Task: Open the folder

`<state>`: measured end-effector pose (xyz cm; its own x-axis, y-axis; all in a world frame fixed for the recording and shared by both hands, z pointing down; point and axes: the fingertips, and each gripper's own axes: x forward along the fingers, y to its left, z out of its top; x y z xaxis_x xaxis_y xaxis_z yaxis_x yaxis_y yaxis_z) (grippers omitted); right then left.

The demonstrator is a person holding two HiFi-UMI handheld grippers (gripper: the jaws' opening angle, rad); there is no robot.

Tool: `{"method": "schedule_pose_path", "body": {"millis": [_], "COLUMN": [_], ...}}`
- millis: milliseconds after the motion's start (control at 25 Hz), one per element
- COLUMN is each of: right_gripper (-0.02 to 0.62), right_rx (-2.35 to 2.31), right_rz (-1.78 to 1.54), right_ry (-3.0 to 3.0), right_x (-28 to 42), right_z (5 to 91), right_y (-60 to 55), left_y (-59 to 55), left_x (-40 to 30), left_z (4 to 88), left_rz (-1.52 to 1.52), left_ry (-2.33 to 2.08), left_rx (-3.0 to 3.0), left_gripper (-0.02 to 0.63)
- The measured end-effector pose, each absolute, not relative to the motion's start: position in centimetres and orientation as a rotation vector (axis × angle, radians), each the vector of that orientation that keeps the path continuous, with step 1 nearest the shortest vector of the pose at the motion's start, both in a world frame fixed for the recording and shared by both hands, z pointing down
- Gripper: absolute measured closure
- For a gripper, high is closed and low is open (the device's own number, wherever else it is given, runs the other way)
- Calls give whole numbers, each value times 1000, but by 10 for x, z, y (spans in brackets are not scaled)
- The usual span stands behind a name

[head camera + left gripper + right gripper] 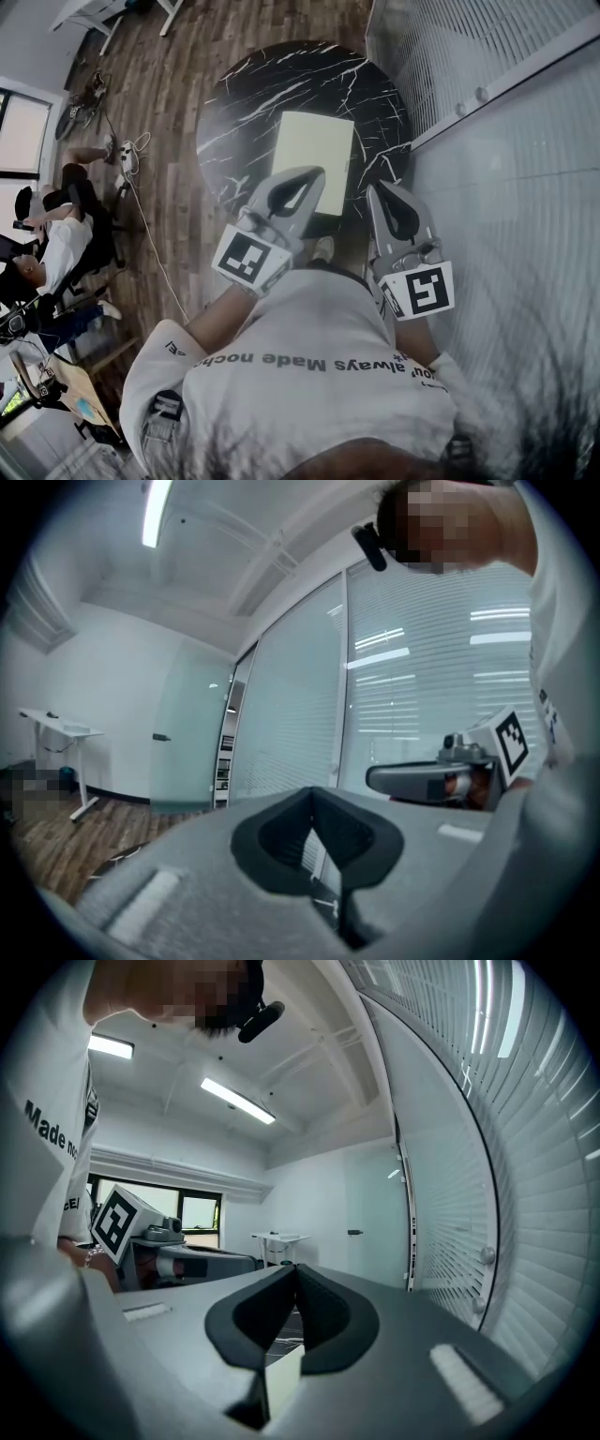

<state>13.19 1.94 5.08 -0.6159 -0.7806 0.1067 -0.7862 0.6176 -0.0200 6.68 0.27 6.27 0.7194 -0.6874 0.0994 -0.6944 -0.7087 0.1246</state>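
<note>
Jaws on both grippers are pressed together with nothing between them. Left gripper and right gripper are held side by side, pointing toward a round black marble table. The pale yellow folder lies closed and flat on that table, at twelve o'clock from the left tips and eleven o'clock from the right. A slatted glass wall runs at three o'clock. At nine o'clock, a person sits on the wooden floor.
</note>
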Motion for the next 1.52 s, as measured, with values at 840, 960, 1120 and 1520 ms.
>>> {"method": "schedule_pose_path", "body": {"millis": [840, 960, 1120, 1520], "right_gripper": [592, 592, 594, 572], "right_rx": [1360, 1369, 1385, 1413], "right_rz": [74, 69, 68, 190], "right_ry": [-2708, -2692, -2670, -2606], "right_x": [65, 58, 56, 70], "right_z": [44, 44, 44, 80], "right_y": [-27, -28, -31, -36], "left_y": [-47, -49, -55, -58], "left_x": [1, -7, -10, -9], "left_z": [56, 55, 60, 101], "left_rz": [23, 21, 35, 144], "left_ry": [-1104, -1096, -1070, -1033], "left_rx": [2787, 2789, 2778, 2745], "left_gripper": [603, 603, 603, 603]}}
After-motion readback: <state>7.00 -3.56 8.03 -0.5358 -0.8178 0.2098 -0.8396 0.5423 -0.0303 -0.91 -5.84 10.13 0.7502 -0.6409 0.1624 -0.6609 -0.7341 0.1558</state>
